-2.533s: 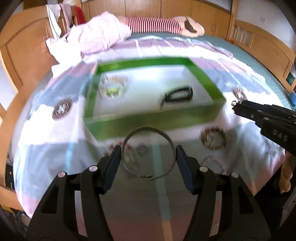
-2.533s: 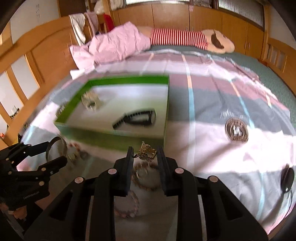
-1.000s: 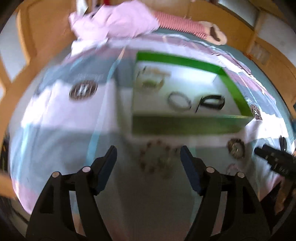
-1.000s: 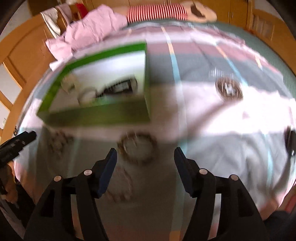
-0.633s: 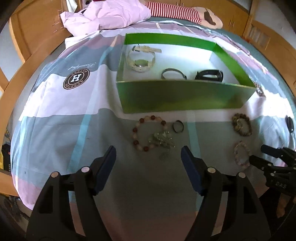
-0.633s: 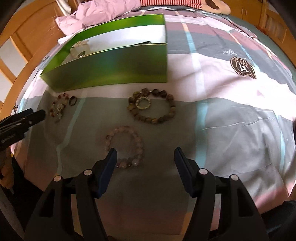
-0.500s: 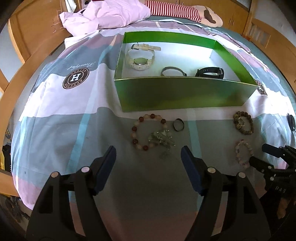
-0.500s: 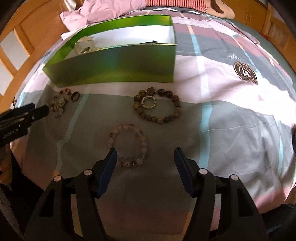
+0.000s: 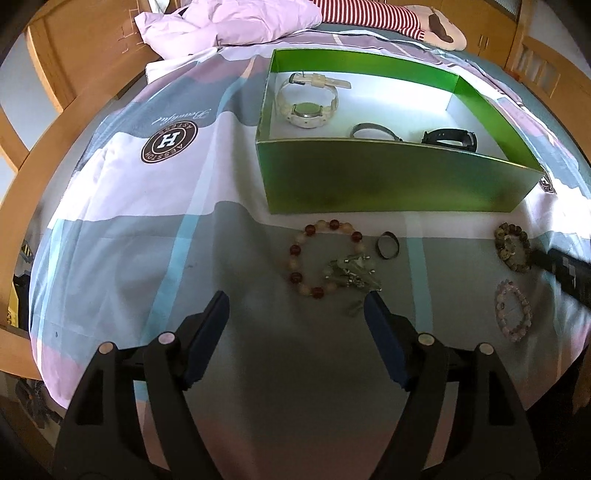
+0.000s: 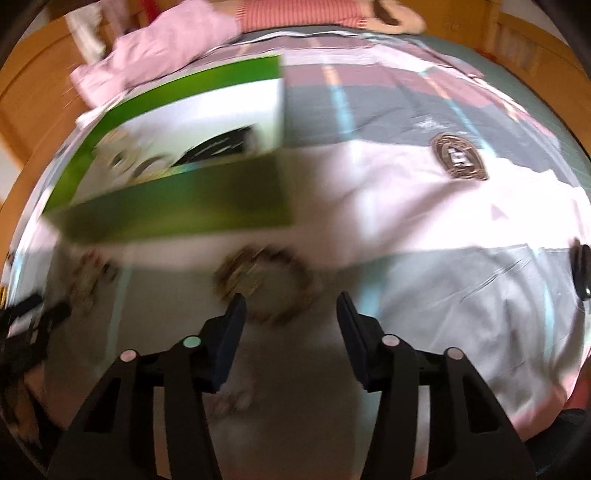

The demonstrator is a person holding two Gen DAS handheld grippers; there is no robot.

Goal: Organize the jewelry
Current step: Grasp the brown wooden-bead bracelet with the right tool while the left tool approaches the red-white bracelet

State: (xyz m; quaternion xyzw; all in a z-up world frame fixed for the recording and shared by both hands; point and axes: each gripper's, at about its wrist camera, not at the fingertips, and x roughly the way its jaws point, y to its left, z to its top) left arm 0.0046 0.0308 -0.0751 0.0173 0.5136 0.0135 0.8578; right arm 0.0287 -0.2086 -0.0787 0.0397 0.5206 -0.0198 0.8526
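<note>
A green box (image 9: pixel 399 181) sits on the bedspread and holds a white watch (image 9: pixel 308 107), a thin metal bangle (image 9: pixel 373 130) and a black band (image 9: pixel 448 138). In front of it lie a red-and-cream bead bracelet (image 9: pixel 325 256), a small charm piece (image 9: pixel 351 275), a dark ring (image 9: pixel 388 250), a dark bead bracelet (image 9: pixel 513 247) and a pink bead bracelet (image 9: pixel 513 310). My left gripper (image 9: pixel 295 310) is open and empty, just short of the red bracelet. My right gripper (image 10: pixel 290 314) is open and empty over the dark bead bracelet (image 10: pixel 266 284); that view is blurred. The green box also shows there (image 10: pixel 177 210).
A crumpled pink blanket (image 9: pixel 229 26) and a striped pillow (image 9: pixel 373 14) lie at the bed's far end. Wooden bed rails (image 9: pixel 22 147) run along the left and far right. The right gripper's tip (image 9: pixel 565 273) shows at the right edge of the left wrist view.
Both grippers let go of their jewelry and opened; the metal bangle now lies in the box. The right gripper has since moved forward toward the dark bead bracelet, blurring its view. The left gripper barely moved.
</note>
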